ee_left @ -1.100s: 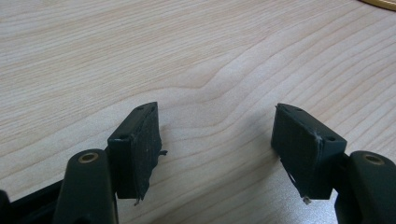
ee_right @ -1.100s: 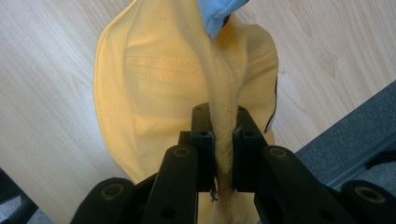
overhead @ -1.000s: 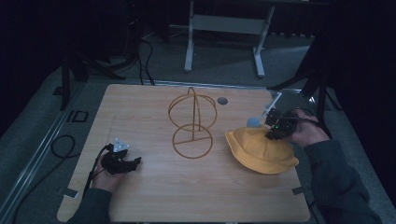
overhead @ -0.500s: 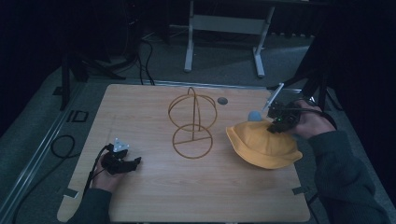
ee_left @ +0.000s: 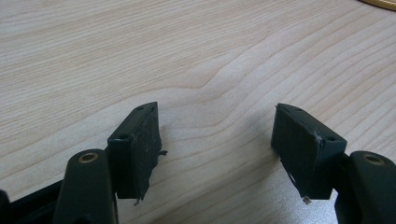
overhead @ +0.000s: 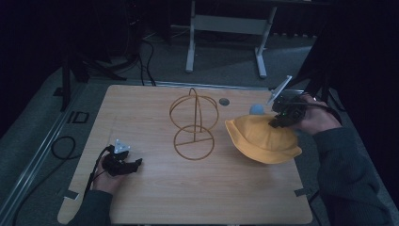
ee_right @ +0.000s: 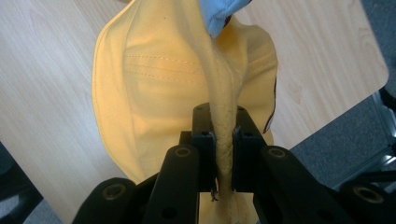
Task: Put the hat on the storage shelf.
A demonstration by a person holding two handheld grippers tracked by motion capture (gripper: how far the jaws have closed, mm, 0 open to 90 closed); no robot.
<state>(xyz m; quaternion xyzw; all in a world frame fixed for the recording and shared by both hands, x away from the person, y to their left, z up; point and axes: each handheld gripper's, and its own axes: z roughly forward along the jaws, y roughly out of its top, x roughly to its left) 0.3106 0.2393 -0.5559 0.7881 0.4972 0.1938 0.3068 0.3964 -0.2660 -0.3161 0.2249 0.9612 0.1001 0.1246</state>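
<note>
The right gripper (ee_right: 223,154) has its fingers pinched on a fold of the soft yellow fabric bucket hat (overhead: 263,139), lifting it beside the gold wire stand (overhead: 194,123). Next, I judge: carry it over the stand. The left gripper (ee_left: 219,140) rests wide, holding nothing.

Yellow fabric bucket hat (overhead: 263,139) w/ a blue patch, at the table's right side, crown pinched into a fold, brim drooping onto the tabletop.

A gold wire stand (overhead: 193,124) rises mid-table (overhead: 141,113), a dark grommet (overhead: 224,101) behind it.
</note>
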